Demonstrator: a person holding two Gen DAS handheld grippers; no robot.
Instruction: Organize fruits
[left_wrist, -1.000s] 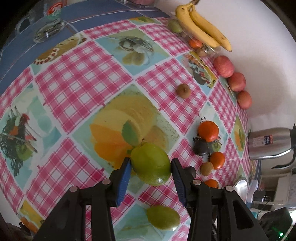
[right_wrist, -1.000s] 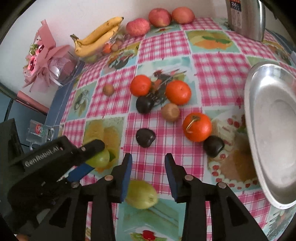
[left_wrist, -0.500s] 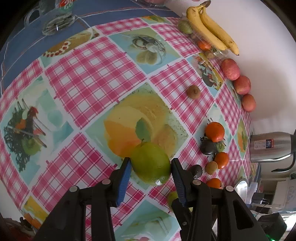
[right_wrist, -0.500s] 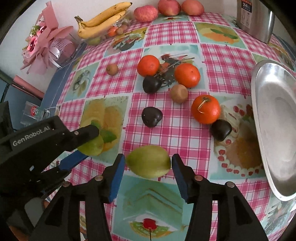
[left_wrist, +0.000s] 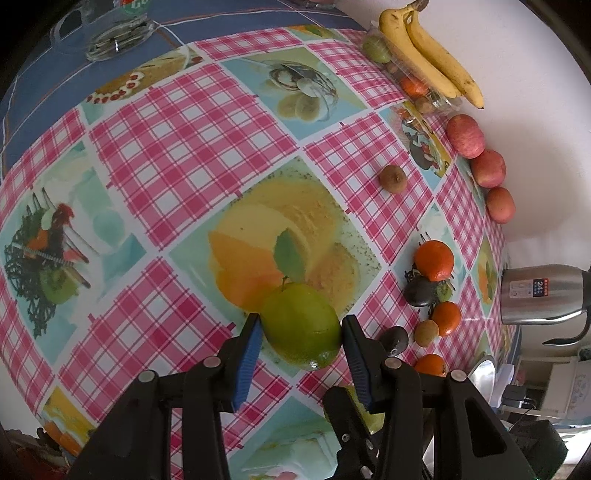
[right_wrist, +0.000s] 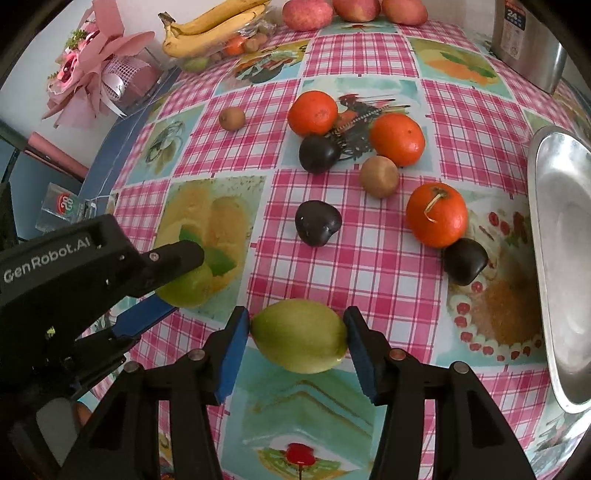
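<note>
The left hand-held gripper (left_wrist: 301, 338) is clamped on a round, glossy green fruit with a short stem (left_wrist: 300, 325), its stem end pointing away from the camera. The right hand-held gripper (right_wrist: 298, 341) brackets a paler yellow-green, lemon-shaped fruit (right_wrist: 299, 336); its jaws have just been opening, and the blue pads sit right against the fruit's two ends, though I cannot tell whether they press. That fruit's long axis runs straight across from pad to pad. Both lie near the front of the desk's pink checked cloth (right_wrist: 369, 258).
</note>
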